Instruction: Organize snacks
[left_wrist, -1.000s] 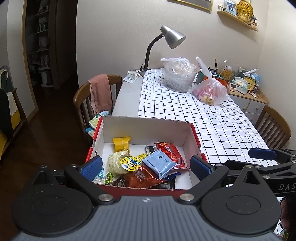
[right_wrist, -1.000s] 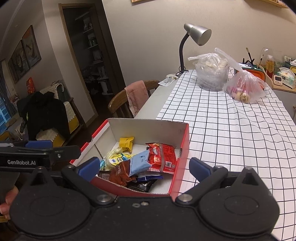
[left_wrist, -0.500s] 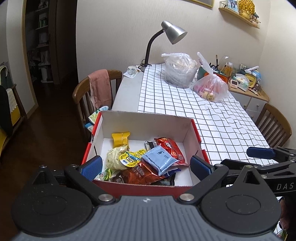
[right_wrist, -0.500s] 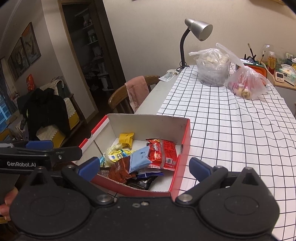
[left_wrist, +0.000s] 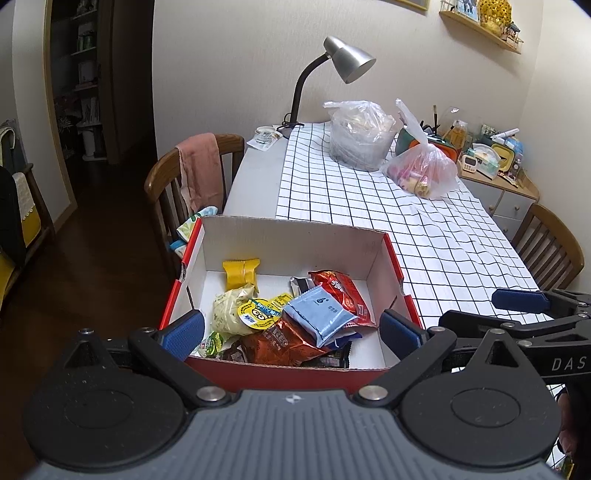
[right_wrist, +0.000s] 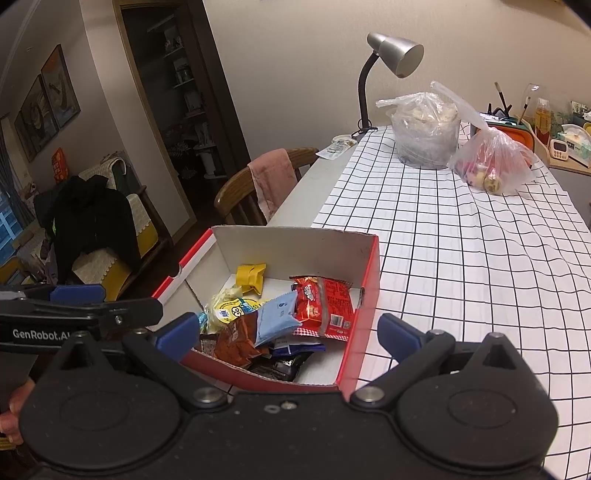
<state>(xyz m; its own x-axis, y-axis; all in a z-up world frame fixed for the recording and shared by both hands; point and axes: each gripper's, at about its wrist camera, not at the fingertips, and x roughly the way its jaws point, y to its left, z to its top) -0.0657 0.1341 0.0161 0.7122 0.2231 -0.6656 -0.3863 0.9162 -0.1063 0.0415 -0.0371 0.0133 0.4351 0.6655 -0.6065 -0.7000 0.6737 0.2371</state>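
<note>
left gripper agape | right gripper agape (empty) | snacks in box

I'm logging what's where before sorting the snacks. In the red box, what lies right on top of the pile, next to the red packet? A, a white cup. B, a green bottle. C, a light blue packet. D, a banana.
C: a light blue packet lies on top of the pile in the red box, overlapping the red packet and the brown wrapper; no bottle, cup or banana shows there.

Checked table bearing snack box
</note>
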